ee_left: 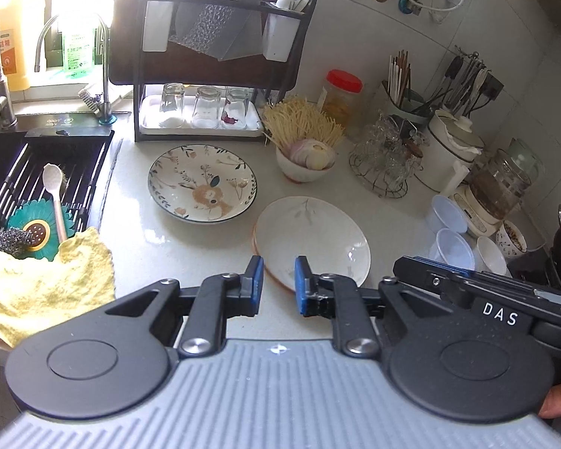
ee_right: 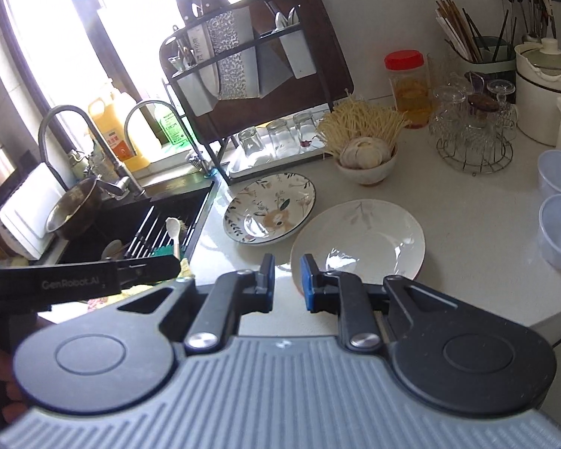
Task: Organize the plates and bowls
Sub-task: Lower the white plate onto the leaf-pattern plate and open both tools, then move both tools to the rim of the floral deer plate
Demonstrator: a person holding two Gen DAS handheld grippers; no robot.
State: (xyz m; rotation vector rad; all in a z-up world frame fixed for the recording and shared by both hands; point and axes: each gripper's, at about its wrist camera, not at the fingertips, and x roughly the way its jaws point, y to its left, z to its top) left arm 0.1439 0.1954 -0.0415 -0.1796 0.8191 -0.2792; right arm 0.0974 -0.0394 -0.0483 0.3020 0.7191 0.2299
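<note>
Two plates sit on the tabletop [ee_left: 190,262]: flowered plate [ee_left: 202,187], white plate [ee_left: 312,237]. Both tools, left [ee_left: 278,285] and right [ee_right: 287,282], gape narrowly, empty; a shallow pinch could slip off the rim.

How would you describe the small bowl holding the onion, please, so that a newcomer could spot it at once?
Start at the dark dish rack at the back of the counter. Just to its right, beyond the flowered plate, stands a small white bowl. It alone holds a halved onion, with a sheaf of pale dry noodles leaning behind it.
</note>
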